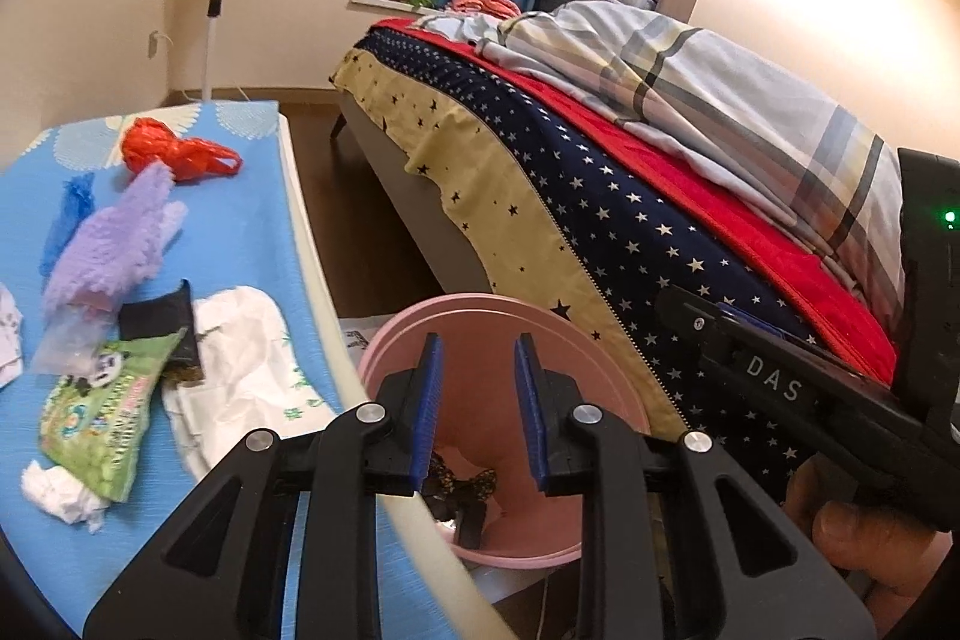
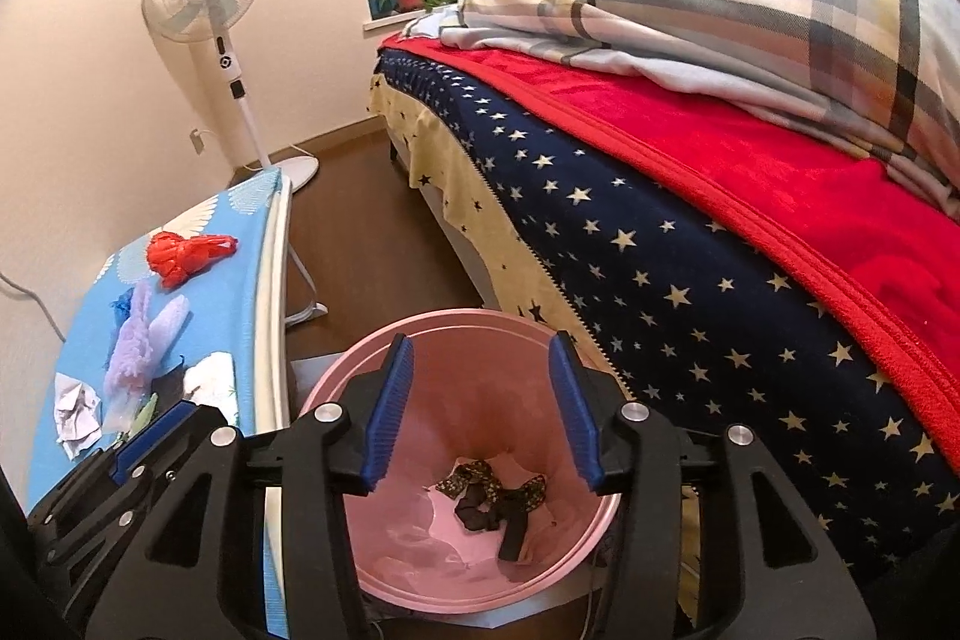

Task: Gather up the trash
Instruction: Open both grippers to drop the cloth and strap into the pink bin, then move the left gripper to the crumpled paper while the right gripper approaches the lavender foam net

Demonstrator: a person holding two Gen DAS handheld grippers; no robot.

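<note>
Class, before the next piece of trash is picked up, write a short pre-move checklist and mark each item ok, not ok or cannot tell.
1. Left gripper open and empty: ok.
2. Right gripper open and empty: ok.
3. Pink bin upright, with room: ok.
4. Trash left on the blue table, such as the green wrapper and red bag: ok.
5. Purple fluffy item counts as trash: cannot tell.

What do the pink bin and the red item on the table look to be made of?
Pink bin: probably moulded plastic, given its smooth, evenly coloured wall and faint sheen. Red item: likely a thin plastic bag, crinkled and glossy with loop handles. Both grippers are open and empty.
</note>
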